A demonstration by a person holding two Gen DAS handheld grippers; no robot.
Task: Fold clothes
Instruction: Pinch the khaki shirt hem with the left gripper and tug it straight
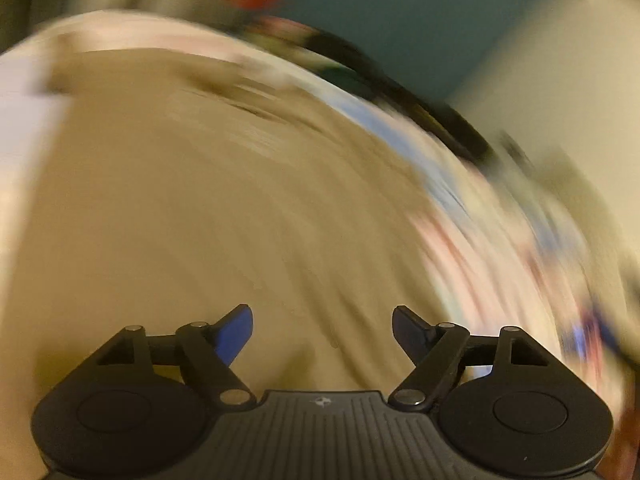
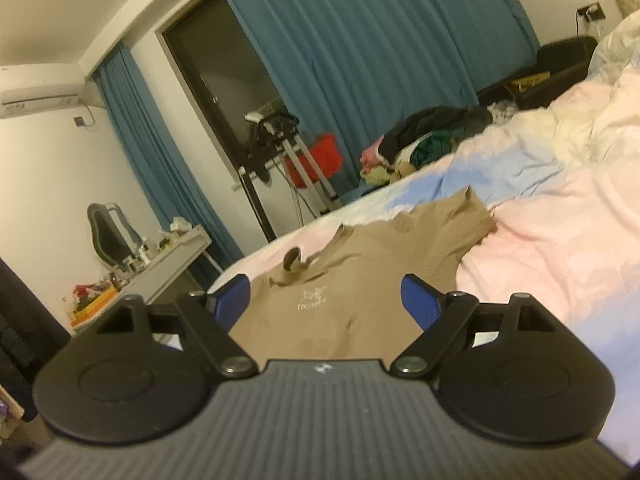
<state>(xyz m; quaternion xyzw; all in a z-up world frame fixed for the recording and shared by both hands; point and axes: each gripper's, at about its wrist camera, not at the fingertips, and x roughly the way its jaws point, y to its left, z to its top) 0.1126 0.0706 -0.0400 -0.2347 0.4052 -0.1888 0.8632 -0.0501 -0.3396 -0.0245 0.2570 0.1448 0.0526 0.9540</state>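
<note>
A tan T-shirt (image 2: 360, 264) with small white print on the chest lies spread on the bed, collar toward the left, one sleeve rumpled at the far right. My right gripper (image 2: 324, 300) stands open just above its near part, nothing between the blue pads. In the left wrist view everything is smeared by motion; the tan T-shirt (image 1: 200, 220) fills most of the frame below my left gripper (image 1: 322, 328), which is open and holds nothing.
The bed (image 2: 560, 240) has a pink and pale blue cover, bunched up at the right. A pile of clothes (image 2: 420, 140) lies at its far edge. Beyond stand teal curtains (image 2: 360, 40), a drying rack (image 2: 288, 152) and a cluttered white desk (image 2: 160, 272) with a chair.
</note>
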